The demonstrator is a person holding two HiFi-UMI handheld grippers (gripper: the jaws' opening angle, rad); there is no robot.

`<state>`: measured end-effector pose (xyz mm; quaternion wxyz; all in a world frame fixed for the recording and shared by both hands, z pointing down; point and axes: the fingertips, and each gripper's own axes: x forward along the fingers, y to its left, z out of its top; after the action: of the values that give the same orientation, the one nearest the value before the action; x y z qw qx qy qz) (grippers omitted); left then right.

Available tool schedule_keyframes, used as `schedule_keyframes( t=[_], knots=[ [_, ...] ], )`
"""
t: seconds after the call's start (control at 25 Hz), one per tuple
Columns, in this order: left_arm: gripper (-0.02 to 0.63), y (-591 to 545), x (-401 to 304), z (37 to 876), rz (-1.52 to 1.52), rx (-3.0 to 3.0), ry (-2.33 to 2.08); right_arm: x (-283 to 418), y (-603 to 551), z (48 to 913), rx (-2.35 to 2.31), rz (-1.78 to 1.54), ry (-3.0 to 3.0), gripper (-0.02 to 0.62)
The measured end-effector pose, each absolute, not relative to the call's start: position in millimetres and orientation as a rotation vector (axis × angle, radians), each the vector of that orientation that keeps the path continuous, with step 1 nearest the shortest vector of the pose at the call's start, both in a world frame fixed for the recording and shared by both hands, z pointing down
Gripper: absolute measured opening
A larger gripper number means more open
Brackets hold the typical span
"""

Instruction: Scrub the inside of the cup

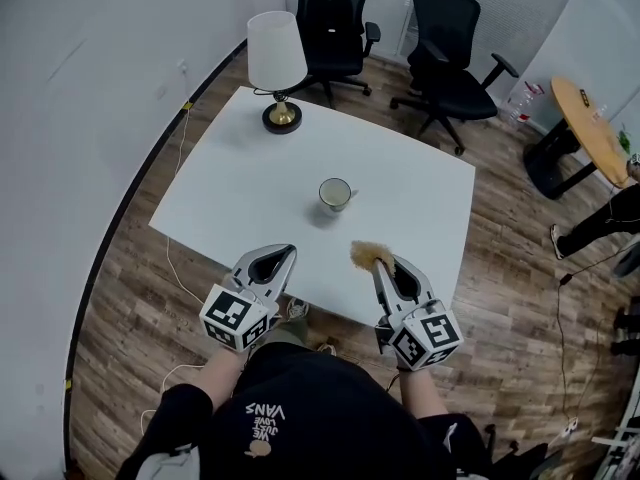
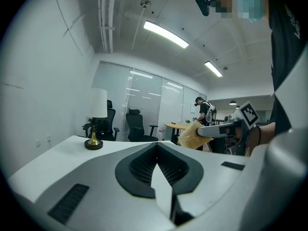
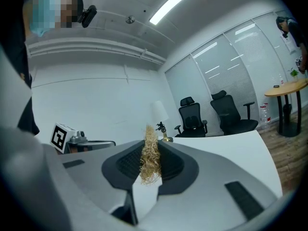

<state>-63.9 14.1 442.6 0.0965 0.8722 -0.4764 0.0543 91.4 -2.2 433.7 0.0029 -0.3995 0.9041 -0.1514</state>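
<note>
While in right tool (image 1: 383,266), frizzy scrubber (image 3: 150,154)

An office: black swivel chairs (image 1: 452,53), a white table (image 1: 240,193), glass partition walls (image 2: 144,105).

Both grippers point forward, side by side, well apart. The left gripper (image 1: 288,252) has its jaws together, empty — the right gripper (image 1: 380,263) clamps a scrubber (image 1: 366,254).

One cup (image 1: 335,194), one scrubber (image 1: 368,255), two chairs (image 1: 338,20)
</note>
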Motion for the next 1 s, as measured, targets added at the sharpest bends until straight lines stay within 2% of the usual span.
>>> schedule_keyframes(
  t=[1.0],
  knots=[
    [0.011,-130.3,-86.0,457.7,0.17,2.714,-1.086,61.4,-118.3,435.4,-1.538,-0.499,2.693,0.072]
  ],
)
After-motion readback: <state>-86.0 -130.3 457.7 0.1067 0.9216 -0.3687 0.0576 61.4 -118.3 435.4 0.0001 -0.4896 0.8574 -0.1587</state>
